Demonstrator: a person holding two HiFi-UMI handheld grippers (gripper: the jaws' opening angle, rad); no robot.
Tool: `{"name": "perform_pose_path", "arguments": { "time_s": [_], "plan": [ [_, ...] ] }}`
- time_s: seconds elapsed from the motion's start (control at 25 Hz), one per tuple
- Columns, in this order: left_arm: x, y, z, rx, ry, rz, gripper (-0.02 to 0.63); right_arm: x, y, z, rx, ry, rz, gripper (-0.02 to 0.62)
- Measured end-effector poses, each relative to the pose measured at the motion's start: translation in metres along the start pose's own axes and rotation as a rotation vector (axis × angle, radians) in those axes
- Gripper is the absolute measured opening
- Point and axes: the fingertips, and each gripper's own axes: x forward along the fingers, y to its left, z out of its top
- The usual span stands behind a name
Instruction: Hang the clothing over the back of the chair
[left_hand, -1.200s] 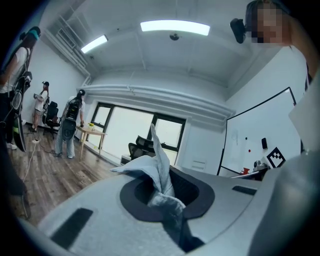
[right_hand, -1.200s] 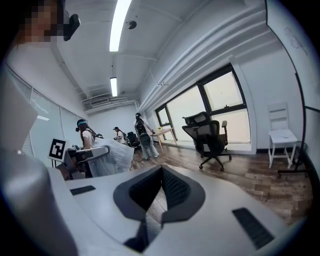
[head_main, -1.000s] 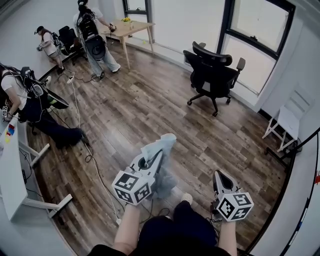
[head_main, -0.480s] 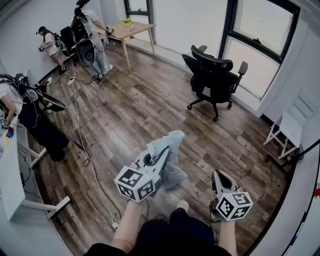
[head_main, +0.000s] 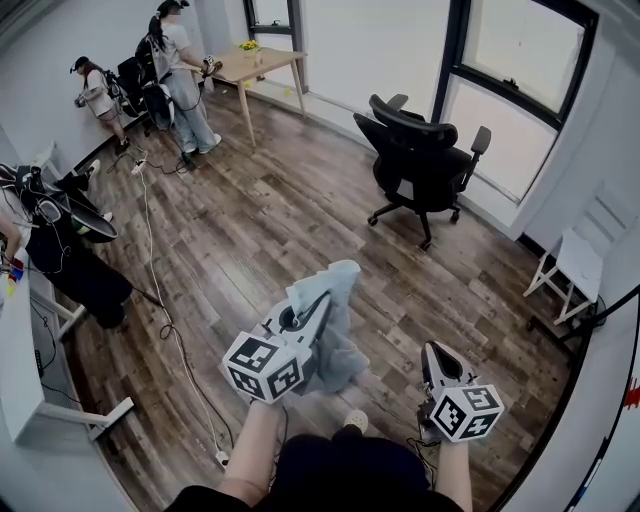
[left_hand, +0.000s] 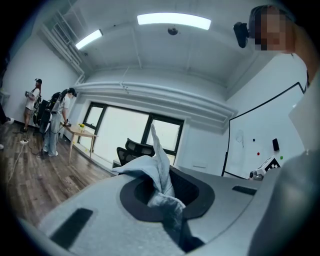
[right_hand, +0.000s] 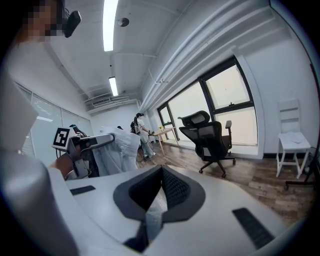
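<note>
Where the left tongs (left_hand: 165, 192) meet, they are clamped on a bunched fold of the clothing (head_main: 335, 340), a pale blue-grey garment. One point of cloth sticks up past the tips. The rest drapes down and to the right of the tongs, above the wood floor (head_main: 270, 220). Left tongs point level.

Right tongs (right_hand: 160, 175): tips together, tilted slightly down, low at the person's right. They do not touch the cloth, and the head view shows nothing held.

Chair (head_main: 420, 160): black office chair on castors, well apart from the garment, across the floor by the windows (head_main: 515, 90). Its back is bare.

Further out:
- A white folding chair (head_main: 575, 265) stands against the right wall.
- A wooden table (head_main: 262, 62) stands at the far end, with a person (head_main: 175, 75) beside it and another (head_main: 95, 90) near the wall.
- A cable (head_main: 160, 260) trails along the floor at left.
</note>
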Motion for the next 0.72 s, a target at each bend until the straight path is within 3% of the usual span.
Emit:
{"name": "perform_pose_path", "arguments": {
  "time_s": [0.28, 0.72],
  "plan": [
    [0.005, -0.001, 0.009, 0.100, -0.014, 0.036, 0.017, 0.001, -0.022, 0.001, 0.013, -0.014, -0.010, 0.002],
    [0.010, 0.010, -0.003, 0.032, 0.002, 0.059, 0.017, 0.009, -0.028, -0.008, 0.047, 0.006, -0.002, 0.002]
  ]
}}
